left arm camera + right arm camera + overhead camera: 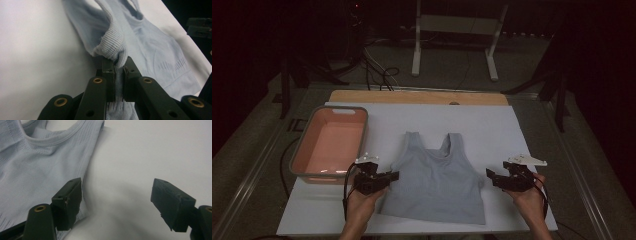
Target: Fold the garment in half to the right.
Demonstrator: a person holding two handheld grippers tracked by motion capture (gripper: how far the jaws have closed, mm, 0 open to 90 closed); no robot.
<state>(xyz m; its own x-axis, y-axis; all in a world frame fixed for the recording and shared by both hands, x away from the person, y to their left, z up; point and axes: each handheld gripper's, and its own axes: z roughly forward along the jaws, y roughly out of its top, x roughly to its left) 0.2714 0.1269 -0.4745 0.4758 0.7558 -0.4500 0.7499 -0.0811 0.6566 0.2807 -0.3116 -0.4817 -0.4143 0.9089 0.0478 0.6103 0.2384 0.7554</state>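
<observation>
- The left gripper point(393, 175) is clenched on the ribbed side hem of the pale blue crop top point(437, 175); in the left gripper view the knit bunches up between its black fingers point(108, 72).
- The right gripper point(490, 174) hangs released at the top's other side, one finger point(68, 200) at the fabric edge, nothing between.
- By my reading, the step in hand is taking both sides for a fold or lift; next the right gripper must close on that edge.
- The top lies flat mid-desk point(492, 125), soft stretchy knit, wide straps pointing away.
- Farther left stands a grey-rimmed basin point(362, 112), pink inside, rounded corners.
</observation>
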